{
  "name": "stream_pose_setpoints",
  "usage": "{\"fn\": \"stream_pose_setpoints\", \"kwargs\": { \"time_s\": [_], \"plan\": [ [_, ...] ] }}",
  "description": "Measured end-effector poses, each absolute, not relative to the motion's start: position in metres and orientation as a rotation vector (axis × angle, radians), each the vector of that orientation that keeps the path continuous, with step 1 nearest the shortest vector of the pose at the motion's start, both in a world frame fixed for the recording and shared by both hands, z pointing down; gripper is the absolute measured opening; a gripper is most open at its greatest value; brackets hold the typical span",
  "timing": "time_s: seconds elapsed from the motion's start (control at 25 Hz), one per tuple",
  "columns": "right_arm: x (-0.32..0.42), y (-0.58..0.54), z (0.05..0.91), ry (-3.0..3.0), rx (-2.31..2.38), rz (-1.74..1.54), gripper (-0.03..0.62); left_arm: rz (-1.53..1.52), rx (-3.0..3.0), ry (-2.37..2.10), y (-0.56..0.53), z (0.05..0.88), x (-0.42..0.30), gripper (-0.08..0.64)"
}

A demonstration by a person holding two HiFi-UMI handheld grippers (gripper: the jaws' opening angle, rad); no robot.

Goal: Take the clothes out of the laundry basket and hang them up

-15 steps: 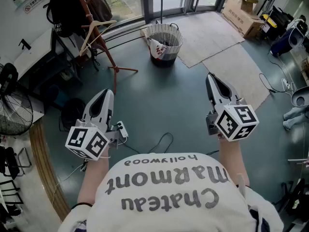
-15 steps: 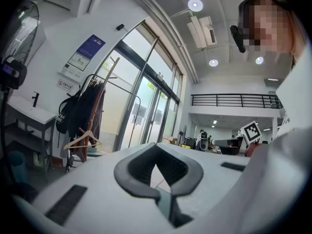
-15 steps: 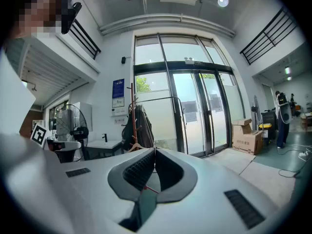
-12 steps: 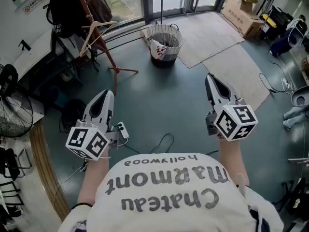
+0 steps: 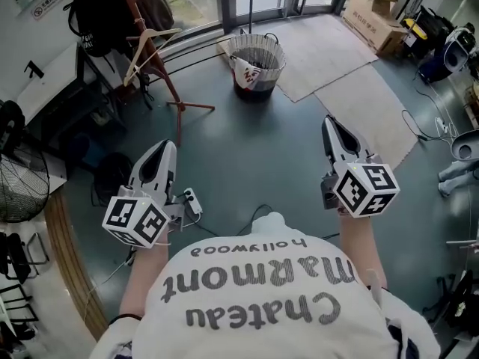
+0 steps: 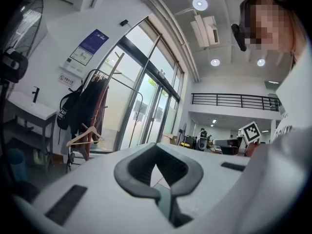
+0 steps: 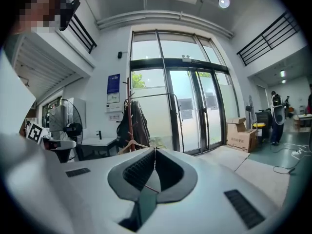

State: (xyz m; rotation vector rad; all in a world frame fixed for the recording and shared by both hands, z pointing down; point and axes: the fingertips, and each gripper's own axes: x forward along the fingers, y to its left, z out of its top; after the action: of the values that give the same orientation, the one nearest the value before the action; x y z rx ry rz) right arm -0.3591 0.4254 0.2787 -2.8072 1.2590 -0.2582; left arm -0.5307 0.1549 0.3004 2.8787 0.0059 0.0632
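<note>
A woven laundry basket (image 5: 256, 64) with white and red clothes (image 5: 247, 73) inside stands on the dark floor well ahead of me. A wooden hanger (image 5: 147, 47) hangs on the red-brown coat rack (image 5: 153, 51) at the upper left, beside dark garments (image 5: 101, 13). That rack (image 6: 87, 116) and its hanger (image 6: 83, 136) also show in the left gripper view. My left gripper (image 5: 163, 149) is held low at the left, shut and empty. My right gripper (image 5: 329, 126) is at the right, shut and empty too. Both are far from the basket.
A standing fan (image 5: 19, 174) is at the left edge. Cables (image 5: 251, 219) lie on the floor near me. Mats (image 5: 352, 88) cover the floor at the right, with cardboard boxes (image 5: 378, 21) behind. Glass doors (image 7: 190, 111) stand ahead.
The view has shifted slightly; both grippers stay about where they were, shut.
</note>
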Motion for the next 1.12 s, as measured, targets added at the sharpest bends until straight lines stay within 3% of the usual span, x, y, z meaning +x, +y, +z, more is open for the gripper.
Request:
{"fn": "stream_pose_setpoints", "kwargs": {
  "time_s": [0.36, 1.12],
  "plan": [
    [-0.298, 0.398, 0.280, 1.351, -2.809, -0.229, 0.031, 0.046, 2.882, -0.064, 0.139, 0.305, -0.484, 0.008],
    [-0.090, 0.416, 0.290, 1.409, -2.635, -0.326, 0.031, -0.025, 2.837, -0.157, 0.170, 0.300, -0.291, 0.008]
  ]
}}
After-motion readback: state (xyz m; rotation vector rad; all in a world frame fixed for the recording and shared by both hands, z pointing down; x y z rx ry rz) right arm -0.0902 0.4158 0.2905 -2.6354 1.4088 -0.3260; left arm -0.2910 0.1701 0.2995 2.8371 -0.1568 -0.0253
